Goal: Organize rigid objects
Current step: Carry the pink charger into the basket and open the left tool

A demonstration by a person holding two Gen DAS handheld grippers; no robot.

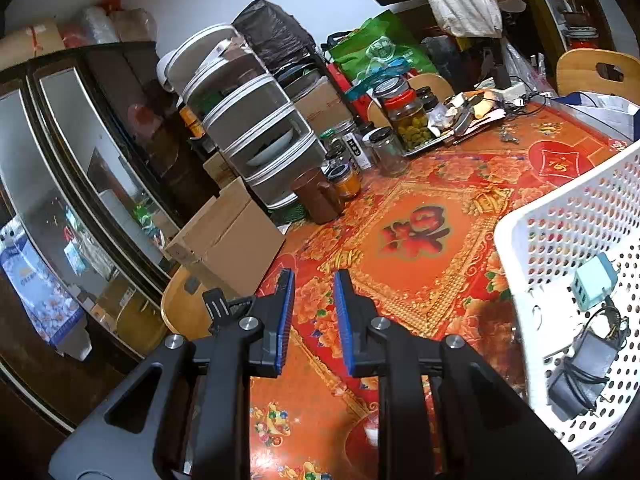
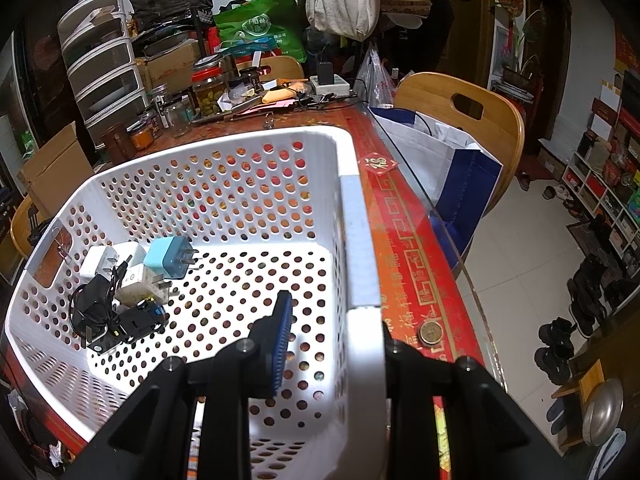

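Note:
A white perforated basket (image 2: pixel 224 148) stands on the red patterned table (image 1: pixel 420 240). Inside it lie a light blue charger (image 2: pixel 168 258), white chargers (image 2: pixel 120 260) and a black adapter with cord (image 2: pixel 100 308). In the left wrist view the basket (image 1: pixel 560 240) is at the right, with the blue charger (image 1: pixel 594 280) and black adapter (image 1: pixel 584 372) in it. My left gripper (image 1: pixel 314 312) is open and empty above the table. My right gripper (image 2: pixel 332 336) straddles the basket's right wall, left finger (image 2: pixel 282 332) inside; the right finger is hidden behind the wall.
Glass jars (image 1: pixel 404 120), a brown pot (image 1: pixel 316 196) and a metal tray of clutter (image 1: pixel 460 120) stand at the table's far side. Drawer units (image 1: pixel 248 120) and cardboard boxes (image 1: pixel 228 240) are left. A coin (image 2: pixel 431 333) lies near the table edge. A wooden chair (image 2: pixel 460 120) holds a bag.

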